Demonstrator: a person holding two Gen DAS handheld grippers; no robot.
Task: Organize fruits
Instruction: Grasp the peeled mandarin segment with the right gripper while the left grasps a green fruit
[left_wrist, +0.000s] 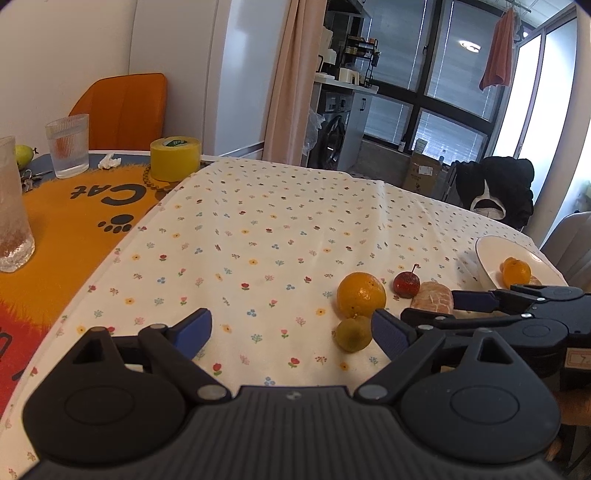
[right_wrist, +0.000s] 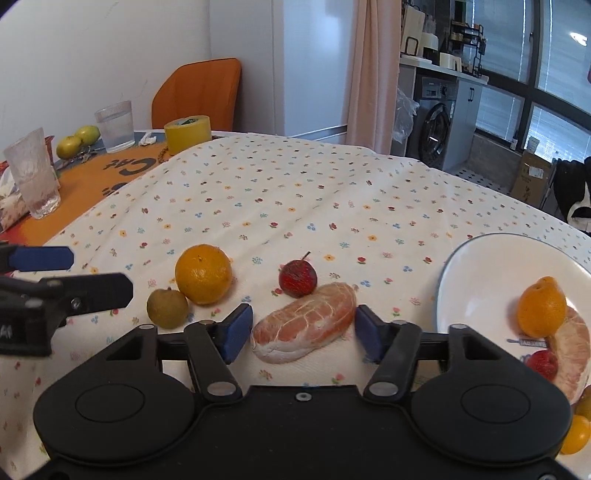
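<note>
A peeled pink pomelo segment (right_wrist: 304, 328) lies on the flowered cloth, and my right gripper (right_wrist: 303, 332) is shut on it, a blue pad against each end. The left wrist view shows that right gripper (left_wrist: 439, 308) around the same segment (left_wrist: 432, 298). Behind it sit a small red fruit (right_wrist: 297, 277), an orange (right_wrist: 203, 274) and a small brownish-green fruit (right_wrist: 167, 308). My left gripper (left_wrist: 291, 332) hovers open and holds nothing, its right pad close to the brownish-green fruit (left_wrist: 353, 333). A white plate (right_wrist: 454, 266) at the right holds an orange (right_wrist: 541, 306), another pomelo segment and a red fruit.
Two ribbed glasses (right_wrist: 114, 125) (right_wrist: 35, 173), a yellow tape roll (right_wrist: 187, 132) and two green fruits (right_wrist: 79, 140) stand on the orange cat mat at the back left. An orange chair (right_wrist: 197, 92) is behind them. Small yellow fruits (right_wrist: 576, 434) lie by the plate's near rim.
</note>
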